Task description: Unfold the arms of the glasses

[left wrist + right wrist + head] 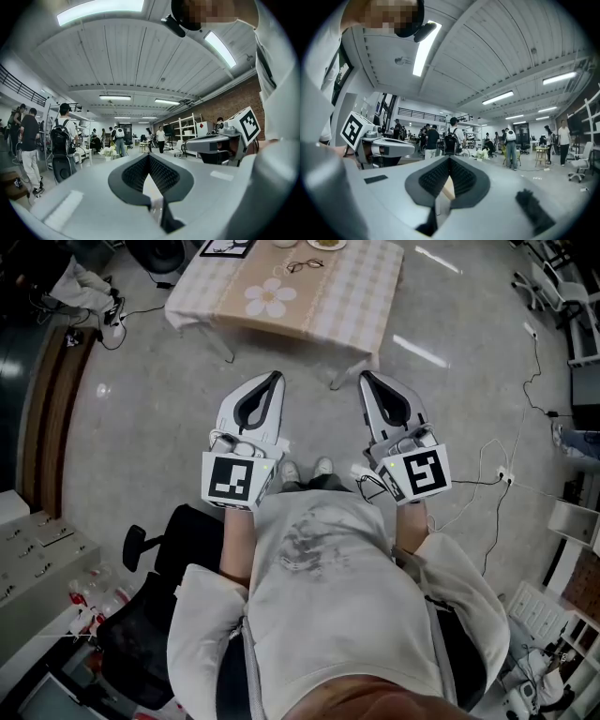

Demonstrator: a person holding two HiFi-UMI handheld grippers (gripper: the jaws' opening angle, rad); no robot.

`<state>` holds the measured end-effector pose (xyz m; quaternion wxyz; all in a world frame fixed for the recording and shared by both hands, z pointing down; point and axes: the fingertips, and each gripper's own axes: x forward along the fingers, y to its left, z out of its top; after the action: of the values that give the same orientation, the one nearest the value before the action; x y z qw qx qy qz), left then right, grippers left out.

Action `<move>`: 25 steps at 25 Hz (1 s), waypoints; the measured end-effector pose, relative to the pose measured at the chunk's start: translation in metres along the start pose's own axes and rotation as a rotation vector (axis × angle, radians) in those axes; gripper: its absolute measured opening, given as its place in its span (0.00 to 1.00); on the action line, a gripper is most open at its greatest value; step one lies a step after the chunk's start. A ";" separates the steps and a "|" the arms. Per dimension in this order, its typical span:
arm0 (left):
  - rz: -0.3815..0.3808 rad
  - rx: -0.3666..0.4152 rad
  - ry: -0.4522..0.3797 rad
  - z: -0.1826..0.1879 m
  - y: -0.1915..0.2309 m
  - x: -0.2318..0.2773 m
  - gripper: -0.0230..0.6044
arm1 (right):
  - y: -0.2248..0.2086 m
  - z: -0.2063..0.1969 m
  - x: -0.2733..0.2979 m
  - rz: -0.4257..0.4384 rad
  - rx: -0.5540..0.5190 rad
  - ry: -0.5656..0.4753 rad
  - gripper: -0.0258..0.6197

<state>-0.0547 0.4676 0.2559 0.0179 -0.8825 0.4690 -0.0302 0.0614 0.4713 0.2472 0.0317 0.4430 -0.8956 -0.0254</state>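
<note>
Facing the table (370, 306), left gripper (274, 378) and right gripper (367, 379) hover, jaws together.

Long ceiling lamps (100, 5) give bright, even light. The grey floor (150, 409) carries white streaks of glare. The left gripper view and right gripper view bend strongly, with black corners and a blurred foreground.

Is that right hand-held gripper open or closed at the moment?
Shut: the right hand-held gripper has its jaws meeting at the tips, and nothing is held between them.
</note>
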 end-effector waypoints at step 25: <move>0.056 -0.009 0.007 -0.009 -0.007 0.057 0.05 | -0.058 -0.022 0.019 0.027 -0.023 0.015 0.06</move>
<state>-0.0176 0.4238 0.2674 0.0130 -0.8690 0.4937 -0.0309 0.0977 0.4205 0.2653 0.0437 0.4305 -0.9010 -0.0322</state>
